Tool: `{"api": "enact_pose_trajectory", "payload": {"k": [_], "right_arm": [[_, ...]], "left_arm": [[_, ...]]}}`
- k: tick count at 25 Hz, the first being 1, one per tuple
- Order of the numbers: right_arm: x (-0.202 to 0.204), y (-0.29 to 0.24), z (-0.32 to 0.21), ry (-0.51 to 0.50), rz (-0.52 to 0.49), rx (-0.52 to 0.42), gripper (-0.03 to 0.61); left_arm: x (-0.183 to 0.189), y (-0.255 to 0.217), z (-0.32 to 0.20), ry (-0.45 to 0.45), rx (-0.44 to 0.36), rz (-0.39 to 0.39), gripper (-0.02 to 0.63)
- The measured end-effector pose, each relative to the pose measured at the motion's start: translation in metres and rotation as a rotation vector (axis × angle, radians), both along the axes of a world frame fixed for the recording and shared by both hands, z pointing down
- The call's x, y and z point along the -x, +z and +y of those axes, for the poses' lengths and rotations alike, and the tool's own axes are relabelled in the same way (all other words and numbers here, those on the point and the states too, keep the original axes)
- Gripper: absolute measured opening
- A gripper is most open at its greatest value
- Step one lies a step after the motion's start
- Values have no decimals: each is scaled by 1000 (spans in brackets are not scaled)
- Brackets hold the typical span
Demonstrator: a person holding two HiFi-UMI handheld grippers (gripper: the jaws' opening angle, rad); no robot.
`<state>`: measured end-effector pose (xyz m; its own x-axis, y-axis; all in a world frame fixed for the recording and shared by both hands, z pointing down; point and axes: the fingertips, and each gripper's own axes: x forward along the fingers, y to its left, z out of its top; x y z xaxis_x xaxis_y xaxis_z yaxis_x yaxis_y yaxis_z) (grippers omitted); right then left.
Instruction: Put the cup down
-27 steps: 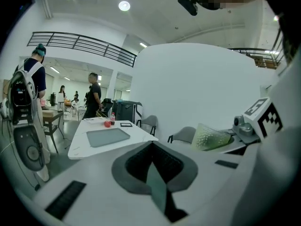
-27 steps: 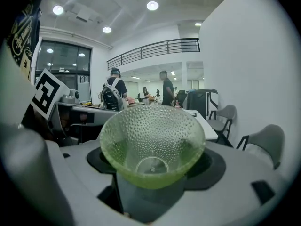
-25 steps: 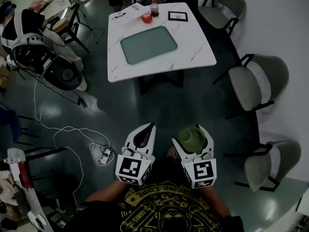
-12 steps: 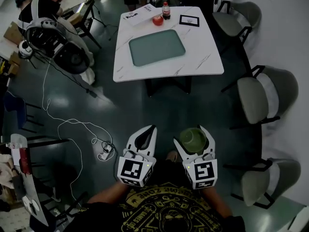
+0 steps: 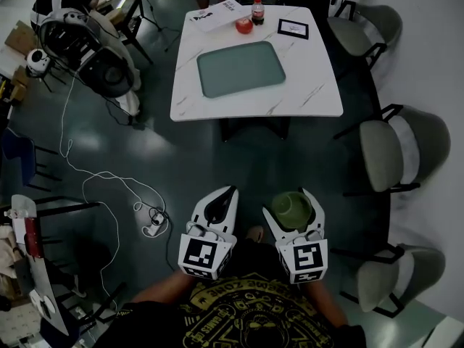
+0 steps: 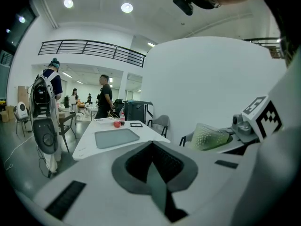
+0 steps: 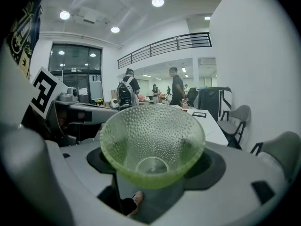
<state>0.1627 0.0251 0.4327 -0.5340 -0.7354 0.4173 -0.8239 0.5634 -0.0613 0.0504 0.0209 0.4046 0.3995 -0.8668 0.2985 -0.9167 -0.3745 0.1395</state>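
Head view | right gripper (image 5: 291, 196) clamps green cup (image 5: 291, 207) | left gripper (image 5: 228, 193) closed, empty | table (image 5: 319, 85) edge well ahead

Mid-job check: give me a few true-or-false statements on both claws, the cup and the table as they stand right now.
1. The right claw is shut on the green cup. True.
2. The cup stands on the tray. False: it is in the right claw, well short of the table.
3. The left claw is shut with nothing in it. True.
4. The bottle stands at the table's near edge. False: it stands at the far edge, beyond the tray.
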Motion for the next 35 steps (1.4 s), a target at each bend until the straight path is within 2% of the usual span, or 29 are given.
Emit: {"api": "enact_pose_trajectory", "payload": {"k": [11,22,35], "right_arm": [[20,-11,-70,81,41,9,383],[55,-15,-125,88,67,3,383],[111,-33,-173,77,81,-51,383]], "left_arm": [[18,-4,-76,77,-11,16,11],[55,-2,-129,86,-1,33,11],[108,-16,-175,94,-47,38,11]]}}
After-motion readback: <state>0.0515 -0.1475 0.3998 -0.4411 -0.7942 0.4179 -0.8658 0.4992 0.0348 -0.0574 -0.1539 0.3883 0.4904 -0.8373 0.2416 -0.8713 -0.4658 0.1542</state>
